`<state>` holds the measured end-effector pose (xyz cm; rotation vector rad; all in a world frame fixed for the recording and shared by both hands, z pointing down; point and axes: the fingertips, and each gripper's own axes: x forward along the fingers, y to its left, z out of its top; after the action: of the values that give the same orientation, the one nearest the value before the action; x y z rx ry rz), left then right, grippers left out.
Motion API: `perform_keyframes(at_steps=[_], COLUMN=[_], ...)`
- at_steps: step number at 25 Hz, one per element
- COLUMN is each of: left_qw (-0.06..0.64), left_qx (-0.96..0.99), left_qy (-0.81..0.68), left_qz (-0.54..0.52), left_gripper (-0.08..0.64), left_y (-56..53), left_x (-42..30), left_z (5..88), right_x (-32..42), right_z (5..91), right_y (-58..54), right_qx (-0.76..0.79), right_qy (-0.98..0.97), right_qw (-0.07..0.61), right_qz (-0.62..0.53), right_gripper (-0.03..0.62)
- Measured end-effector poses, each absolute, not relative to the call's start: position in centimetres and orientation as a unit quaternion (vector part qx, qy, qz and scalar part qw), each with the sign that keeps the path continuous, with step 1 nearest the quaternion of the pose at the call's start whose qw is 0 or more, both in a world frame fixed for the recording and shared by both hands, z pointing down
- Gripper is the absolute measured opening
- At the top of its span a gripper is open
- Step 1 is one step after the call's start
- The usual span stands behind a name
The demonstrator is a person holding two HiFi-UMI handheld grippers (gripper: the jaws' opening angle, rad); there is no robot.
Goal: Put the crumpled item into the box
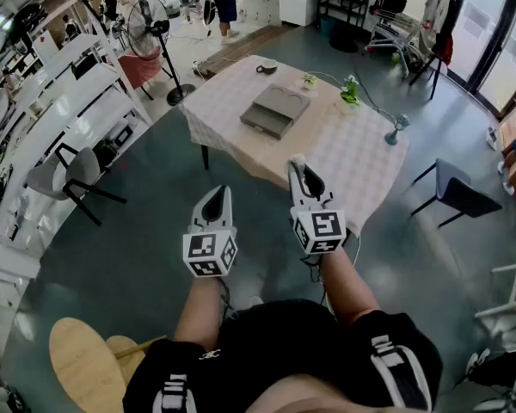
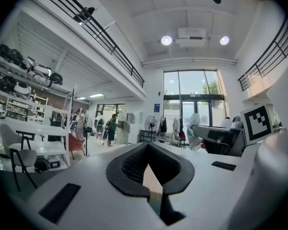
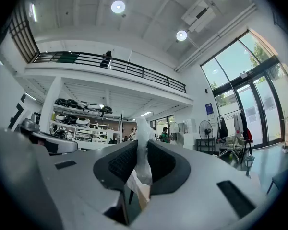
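Observation:
A flat grey box (image 1: 275, 108) lies closed on the pale checked table (image 1: 353, 162) ahead of me. Both grippers are held in the air short of the table's near edge. My right gripper (image 1: 299, 166) is shut on a white crumpled item (image 3: 144, 133), which sticks up between its pads (image 3: 122, 162) in the right gripper view. My left gripper (image 1: 215, 198) hangs to the left of it, lower and nearer my body. Its jaws come to a closed point with nothing between them (image 2: 148, 150).
On the table there are also a cup (image 1: 267, 65), small potted plants (image 1: 350, 91) and a small lamp (image 1: 397, 127). A dark chair (image 1: 460, 194) stands to the right of the table, a floor fan (image 1: 150, 26) to its left. White shelving (image 1: 60, 119) lines the left side.

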<state>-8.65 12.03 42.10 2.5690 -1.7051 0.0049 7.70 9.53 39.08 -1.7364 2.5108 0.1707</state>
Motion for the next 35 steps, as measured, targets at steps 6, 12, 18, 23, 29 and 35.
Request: perform_keyframes(at_steps=[6, 12, 18, 23, 29, 35], left_qw=[0.025, 0.023, 0.022, 0.019, 0.017, 0.005], left_qx=[0.833, 0.834, 0.835, 0.839, 0.843, 0.854], left_qy=[-0.552, -0.551, -0.550, -0.544, -0.537, -0.520], left_qz=[0.004, 0.002, -0.003, -0.004, 0.000, 0.009], left_gripper=[0.000, 0.000, 0.000, 0.000, 0.000, 0.000], left_y=[13.2, 12.9, 12.1, 11.3, 10.0, 9.0], left_x=[-8.5, -8.7, -10.3, -12.8, -16.1, -16.4], left_z=[42.0, 41.9, 42.0, 41.8, 43.0, 43.3], right_x=[8.1, 7.6, 5.9, 3.5, 1.0, 0.2], right_z=[38.7, 38.2, 38.6, 38.2, 39.1, 39.5], right_y=[10.7, 10.3, 9.6, 8.8, 8.2, 7.2], right_qx=[-0.567, -0.565, -0.565, -0.572, -0.589, -0.601], right_qy=[0.820, 0.820, 0.821, 0.815, 0.802, 0.794], right_qw=[0.063, 0.067, 0.063, 0.061, 0.059, 0.053], right_qz=[0.052, 0.057, 0.061, 0.067, 0.075, 0.075], right_gripper=[0.066, 0.069, 0.069, 0.069, 0.069, 0.069])
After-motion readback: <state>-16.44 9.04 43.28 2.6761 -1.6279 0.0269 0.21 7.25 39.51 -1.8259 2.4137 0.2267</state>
